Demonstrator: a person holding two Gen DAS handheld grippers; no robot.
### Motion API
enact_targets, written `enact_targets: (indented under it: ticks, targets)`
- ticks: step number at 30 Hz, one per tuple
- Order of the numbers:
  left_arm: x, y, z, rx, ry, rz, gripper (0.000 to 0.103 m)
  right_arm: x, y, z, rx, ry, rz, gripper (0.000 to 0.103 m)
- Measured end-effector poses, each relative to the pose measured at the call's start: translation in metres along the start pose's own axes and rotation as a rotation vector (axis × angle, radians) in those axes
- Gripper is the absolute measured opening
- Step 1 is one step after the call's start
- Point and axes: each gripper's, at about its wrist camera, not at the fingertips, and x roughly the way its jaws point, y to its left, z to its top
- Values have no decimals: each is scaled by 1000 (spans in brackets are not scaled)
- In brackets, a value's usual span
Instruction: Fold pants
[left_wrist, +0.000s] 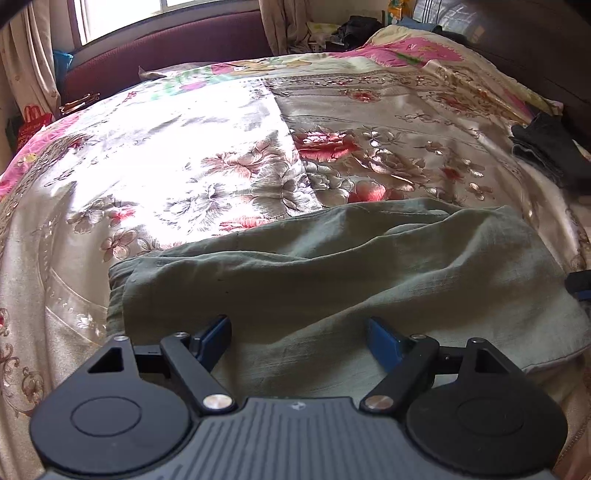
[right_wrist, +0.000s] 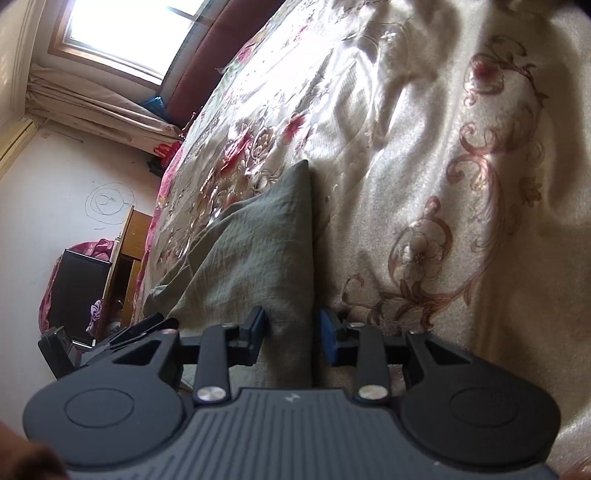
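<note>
The grey-green pants (left_wrist: 332, 258) lie folded in a rough rectangle on the floral bedspread (left_wrist: 207, 147). My left gripper (left_wrist: 299, 332) is open just above the near edge of the pants, holding nothing. In the right wrist view the pants (right_wrist: 258, 251) run away from me on the bedspread (right_wrist: 443, 147). My right gripper (right_wrist: 291, 325) is open, with its blue pads either side of a raised fold at the pants' edge, apart from the cloth. The right gripper's tip (left_wrist: 580, 284) shows at the right edge of the left wrist view.
A dark folded garment (left_wrist: 546, 151) lies at the bed's right side. A maroon headboard (left_wrist: 166, 48) and a window stand beyond the bed. In the right wrist view a wooden nightstand (right_wrist: 125, 266) and a black box (right_wrist: 77, 295) stand beside the bed.
</note>
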Motion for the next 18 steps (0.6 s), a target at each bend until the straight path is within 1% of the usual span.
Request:
enact_targets:
  ticks: [3,4,5,7,8,9,10,11,13,15,16,18]
  targets:
    - [4,-3,-1,1,9,0,94,17,-5,7,36,22,47,34]
    - [4,-4,-1,-3,11,1,94,26,-3,10,35,42,66,34]
    - [4,-4,-1,-5,12,-1,94,33,1,13,27,54,85,37]
    - [5,-3,0,-3,18,-2,94,45,6,17,38,56,136,36]
    - [6,-4,0,-3,23,1,94,53,5,19,65,54,147,29]
    - [6,-4,1,-6,30,5,94,64,3,21,96,59,153,15]
    - [7,-5,1,-8,35,10,94,72,0,22,131,62,150,11]
    - [6,-7,1,-7,38,14,94,77,0,23,167,62,144,11]
    - [5,-13,-1,1,52,12,94,66,2,22,166,9,176,9]
    - [4,-23,-3,7,64,-10,94,42,-1,22,169,-59,207,7]
    - [4,-31,-4,19,67,-18,94,30,-3,22,176,-86,209,7]
    - [4,-53,-4,58,66,-40,94,1,-14,20,186,-154,185,5]
